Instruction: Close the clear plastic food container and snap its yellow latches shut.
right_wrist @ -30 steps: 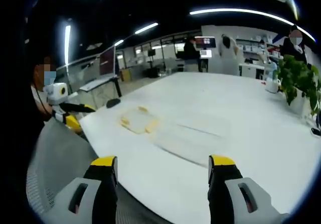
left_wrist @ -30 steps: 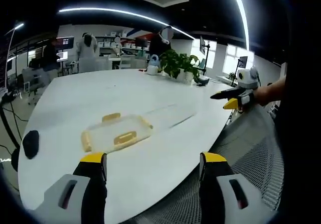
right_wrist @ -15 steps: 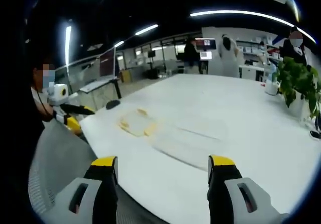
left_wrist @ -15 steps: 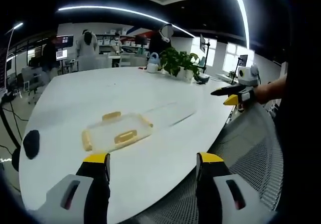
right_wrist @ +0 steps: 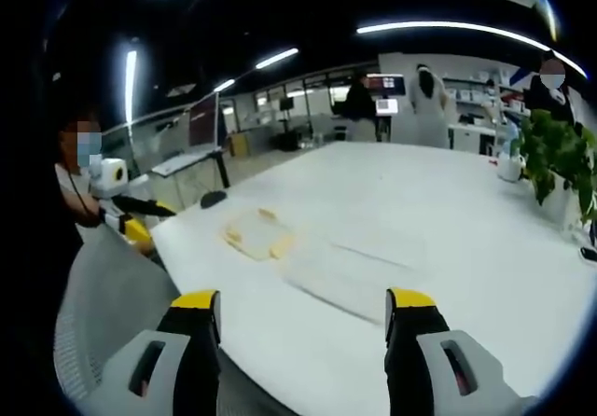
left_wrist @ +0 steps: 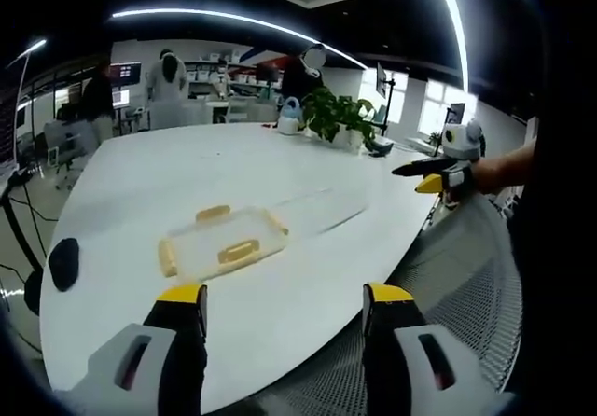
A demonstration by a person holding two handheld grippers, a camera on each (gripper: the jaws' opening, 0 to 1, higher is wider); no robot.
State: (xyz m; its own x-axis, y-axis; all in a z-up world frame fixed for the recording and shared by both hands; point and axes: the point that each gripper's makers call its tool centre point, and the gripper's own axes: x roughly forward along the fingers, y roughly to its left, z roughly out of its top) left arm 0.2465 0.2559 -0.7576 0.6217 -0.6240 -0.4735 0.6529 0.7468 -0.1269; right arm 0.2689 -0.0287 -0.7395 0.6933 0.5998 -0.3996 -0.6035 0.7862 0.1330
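Two tongs hang released above the near edge of the white table [left_wrist: 280, 313], well apart from the clear container [left_wrist: 224, 243]. It lies flat on the table with its yellow latches [left_wrist: 239, 251] showing. Left tongs [left_wrist: 283, 309] and right tongs [right_wrist: 303, 313] both grasp nothing, jaws spread wide

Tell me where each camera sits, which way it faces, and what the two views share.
Left gripper view: rides the left gripper, open fingers at the bottom, facing across the white table at the clear container; the right gripper and a forearm enter from the right.
Right gripper view: rides the right gripper, open, facing the container; the left gripper enters at left.
Shared: table, container, potted plant.
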